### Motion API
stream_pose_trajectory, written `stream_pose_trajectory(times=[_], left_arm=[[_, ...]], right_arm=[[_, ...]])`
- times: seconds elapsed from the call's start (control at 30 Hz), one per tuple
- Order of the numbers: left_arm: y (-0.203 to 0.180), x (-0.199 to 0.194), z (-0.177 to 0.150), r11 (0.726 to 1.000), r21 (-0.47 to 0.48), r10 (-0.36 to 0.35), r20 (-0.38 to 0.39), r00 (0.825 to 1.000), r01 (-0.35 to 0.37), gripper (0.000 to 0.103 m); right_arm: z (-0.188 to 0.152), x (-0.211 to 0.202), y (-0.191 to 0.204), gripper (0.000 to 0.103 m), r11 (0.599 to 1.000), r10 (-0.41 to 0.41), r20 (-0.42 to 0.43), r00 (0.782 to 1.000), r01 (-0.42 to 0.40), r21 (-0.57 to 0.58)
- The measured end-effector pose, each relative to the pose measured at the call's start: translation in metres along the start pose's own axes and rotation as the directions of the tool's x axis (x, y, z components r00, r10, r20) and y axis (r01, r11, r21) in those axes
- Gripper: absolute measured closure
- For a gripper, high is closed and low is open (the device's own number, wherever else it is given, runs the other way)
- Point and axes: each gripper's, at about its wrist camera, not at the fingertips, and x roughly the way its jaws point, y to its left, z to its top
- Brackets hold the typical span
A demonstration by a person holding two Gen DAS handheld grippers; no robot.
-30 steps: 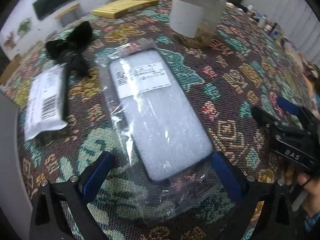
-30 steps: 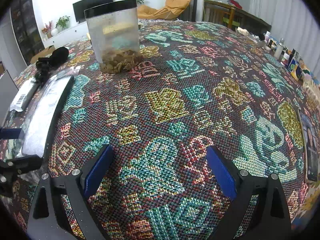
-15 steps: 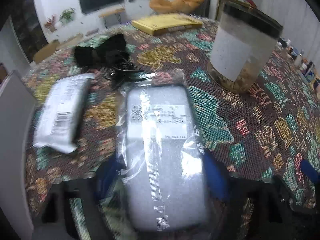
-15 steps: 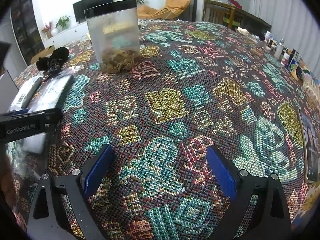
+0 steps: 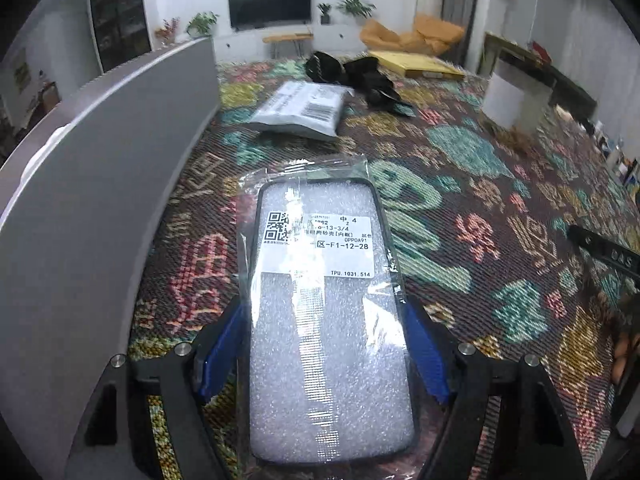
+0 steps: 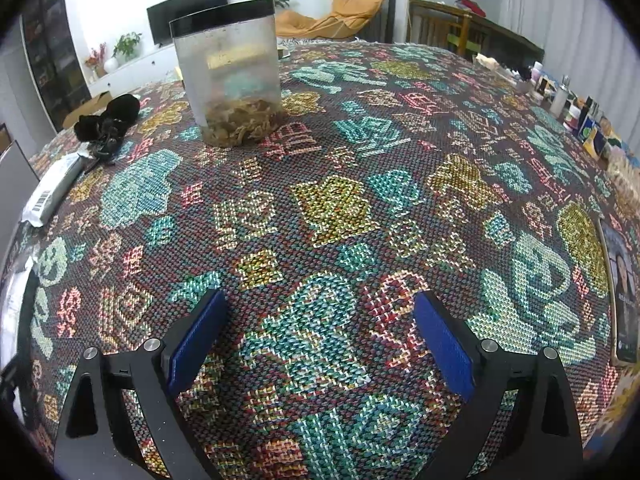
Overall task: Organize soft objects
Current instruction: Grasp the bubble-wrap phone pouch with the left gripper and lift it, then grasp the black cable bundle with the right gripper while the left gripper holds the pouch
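My left gripper [image 5: 322, 348] is shut on a bagged phone case [image 5: 320, 300], a black-rimmed case with white foam and a label inside clear plastic, held above the patterned tablecloth [image 5: 460, 208]. A grey mailer pouch [image 5: 302, 108] and a black soft bundle [image 5: 352, 74] lie farther back; both show in the right wrist view, the pouch [image 6: 52, 190] at the left edge and the bundle [image 6: 106, 118] behind it. My right gripper [image 6: 320, 338] is open and empty over the tablecloth [image 6: 340, 208].
A grey bin wall [image 5: 92, 184] stands close on the left. A clear plastic jar [image 6: 228, 76] with dried bits stands mid-table. A yellow envelope [image 5: 416, 64] lies at the back. Small bottles [image 6: 560, 96] line the right edge, and a magazine [image 6: 622, 292] lies there.
My left gripper closed on the bagged phone case, lifted it and swung left toward the grey bin. The right gripper has stayed still.
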Motion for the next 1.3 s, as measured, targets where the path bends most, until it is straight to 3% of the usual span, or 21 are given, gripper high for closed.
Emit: stream_pose_trajectory(times=[0.07,0.17,0.27,0.37,0.43,0.5,0.53,0.57,0.63,0.67,0.73,0.77,0.8,0.97,1.1,1.2,1.3], left_arm=[[0.0,0.0,-0.002,1.0,-0.003,0.003,0.015,1.0,-0.003,0.027],[0.001,-0.002,-0.002,1.0,-0.012,-0.003,0.017,1.0,0.003,0.027],[-0.001,-0.001,-0.002,1.0,-0.007,-0.001,0.015,1.0,0.001,0.027],[-0.001,-0.001,-0.002,1.0,-0.006,-0.003,0.013,1.0,0.003,0.026],[-0.002,0.0,-0.002,1.0,-0.005,-0.005,0.012,1.0,0.005,0.025],[-0.003,0.002,-0.001,1.0,-0.003,-0.005,0.011,1.0,0.005,0.025],[-0.003,0.002,-0.001,1.0,-0.002,-0.004,0.011,1.0,0.004,0.024],[-0.003,0.002,-0.001,1.0,-0.001,-0.005,0.011,1.0,0.005,0.024],[-0.003,0.003,0.0,1.0,-0.002,-0.006,0.01,1.0,0.006,0.024],[-0.003,0.004,0.0,1.0,-0.002,-0.007,0.01,1.0,0.007,0.024],[-0.003,0.004,0.0,1.0,-0.002,-0.007,0.011,1.0,0.007,0.024],[-0.003,0.004,0.0,1.0,-0.002,-0.007,0.011,1.0,0.007,0.024],[-0.003,0.004,-0.001,1.0,-0.002,-0.007,0.011,1.0,0.007,0.024],[-0.002,0.004,-0.001,1.0,-0.002,-0.006,0.011,1.0,0.006,0.024],[-0.003,0.003,-0.001,1.0,0.0,-0.003,0.01,1.0,0.003,0.023],[-0.003,0.003,-0.001,1.0,0.002,0.0,0.01,1.0,0.0,0.023],[-0.003,0.003,-0.001,1.0,0.004,0.003,0.009,1.0,-0.003,0.023]], right_arm=[[0.002,-0.008,0.011,0.007,0.998,0.026,-0.005,1.0,-0.026,-0.056],[0.02,-0.03,0.051,0.008,0.972,0.178,0.042,0.983,-0.169,-0.165],[0.064,-0.037,0.108,0.009,0.92,0.3,0.043,0.953,-0.277,-0.278],[0.11,-0.011,0.155,0.01,0.89,0.351,-0.005,0.936,-0.336,-0.307],[0.135,0.021,0.181,0.012,0.889,0.341,-0.061,0.938,-0.343,-0.304],[0.151,0.051,0.196,0.03,0.9,0.318,-0.103,0.942,-0.334,-0.281],[0.158,0.066,0.202,0.052,0.905,0.319,-0.128,0.939,-0.342,-0.252],[0.164,0.083,0.205,0.057,0.907,0.336,-0.172,0.926,-0.368,-0.206],[0.167,0.112,0.209,0.045,0.899,0.371,-0.251,0.894,-0.414,-0.144],[0.168,0.116,0.215,0.043,0.892,0.384,-0.241,0.891,-0.426,-0.153],[0.161,0.114,0.231,0.045,0.884,0.331,-0.206,0.921,-0.379,-0.273],[0.158,0.111,0.234,0.061,0.88,0.311,-0.194,0.93,-0.359,-0.312],[0.153,0.107,0.236,0.065,0.874,0.294,-0.184,0.938,-0.342,-0.345],[0.124,0.062,0.195,0.065,0.86,0.401,-0.135,0.906,-0.424,-0.284],[0.083,0.007,0.124,0.065,0.846,0.466,-0.102,0.879,-0.477,-0.24],[0.058,-0.017,0.052,0.065,0.876,0.454,-0.073,0.888,-0.46,-0.144],[0.061,-0.012,-0.006,0.065,0.928,0.361,-0.028,0.932,-0.362,-0.087]])
